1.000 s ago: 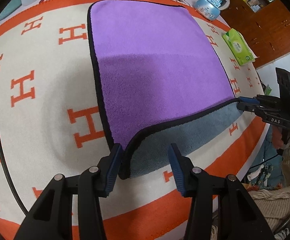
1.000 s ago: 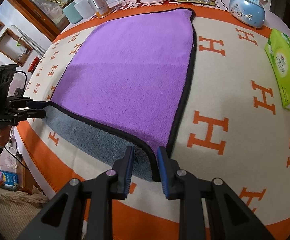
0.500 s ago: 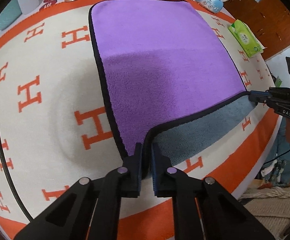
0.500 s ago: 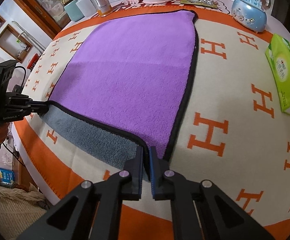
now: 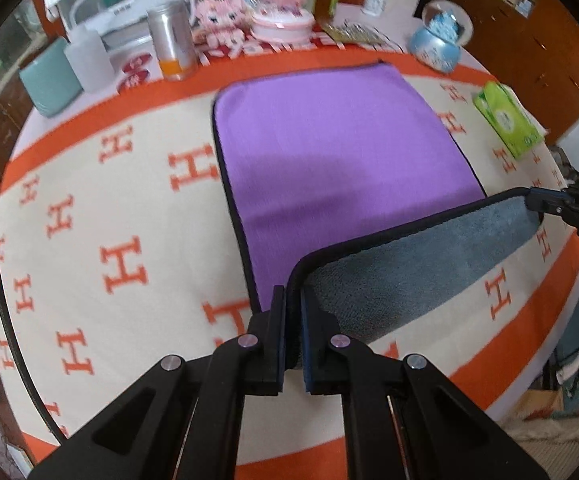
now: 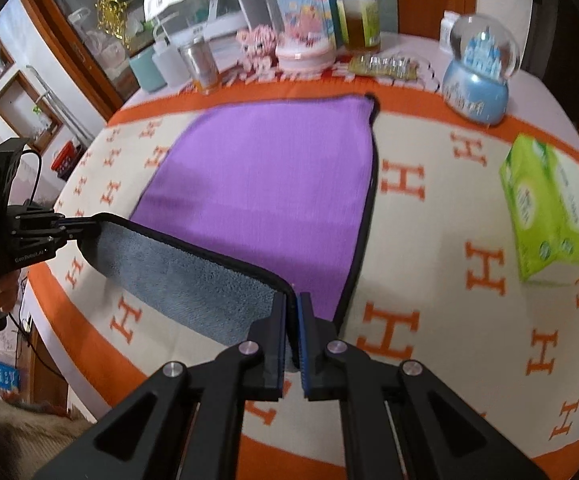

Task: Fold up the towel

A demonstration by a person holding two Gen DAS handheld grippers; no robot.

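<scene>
A soft purple towel with a grey underside and a black edge (image 5: 329, 160) lies on a round table covered by a cream cloth with orange H letters (image 5: 89, 208). The far part of the towel is flat on the cloth. The near edge is lifted up, so the grey side shows.

The left gripper (image 5: 294, 300) is closed tight on the near left corner of the towel. The right gripper (image 6: 293, 304) is closed tight on the near right corner. The raised edge runs between the two.

The left camera shows the right gripper from the side (image 5: 545, 204), far to the right, with the towel corner pinched in its tip. The right camera shows the left gripper (image 6: 85, 222) from the side, with the person's hand (image 6: 3, 290) around its handle. That hand cannot be seen from the left camera.

A green tissue pack (image 6: 549, 208) lies on the cloth well apart from the towel, on its right. A blue snow globe with a castle (image 6: 477, 76) stands past the far right corner. The right camera shows both large and clear; the left camera shows them small. A silver can with an orange bottom (image 5: 171, 40) and a pink toy (image 5: 219, 18) stand beyond the towel's far edge.
</scene>
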